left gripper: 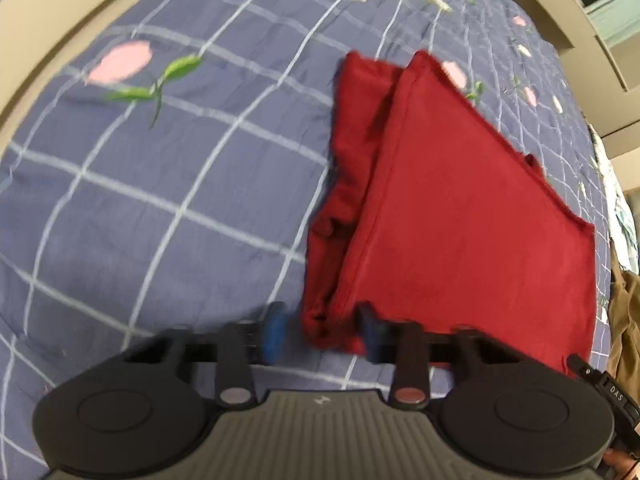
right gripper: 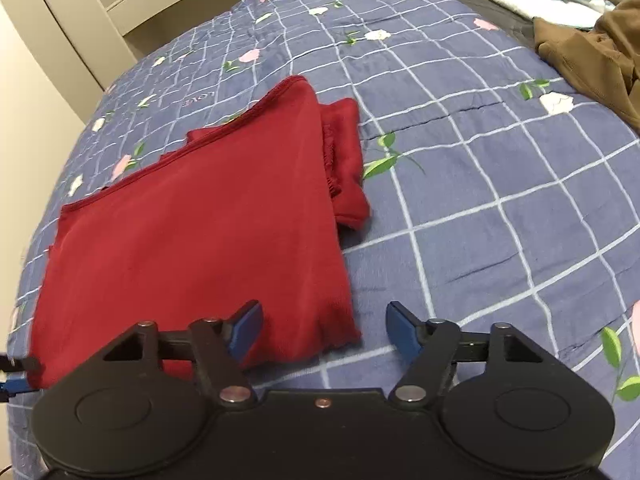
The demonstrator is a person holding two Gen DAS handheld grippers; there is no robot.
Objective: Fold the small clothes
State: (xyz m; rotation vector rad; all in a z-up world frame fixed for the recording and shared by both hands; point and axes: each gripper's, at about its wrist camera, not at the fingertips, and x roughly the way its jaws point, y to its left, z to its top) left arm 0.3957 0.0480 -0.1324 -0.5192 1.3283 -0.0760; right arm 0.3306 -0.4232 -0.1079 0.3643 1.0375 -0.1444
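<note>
Checked floral bedspread (right gripper: 480, 184) — brown garment (right gripper: 592, 56)

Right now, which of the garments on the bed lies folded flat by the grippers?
The red garment, folded flat between both open grippers. The brown garment lies crumpled at the far edge of the bedspread.

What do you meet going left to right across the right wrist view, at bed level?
Red folded garment → its bunched sleeve part poking out at the right side → bare stretch of the blue checked bedspread → brown garment at the far right edge. The right gripper hangs open below, near the red garment's corner.
</note>
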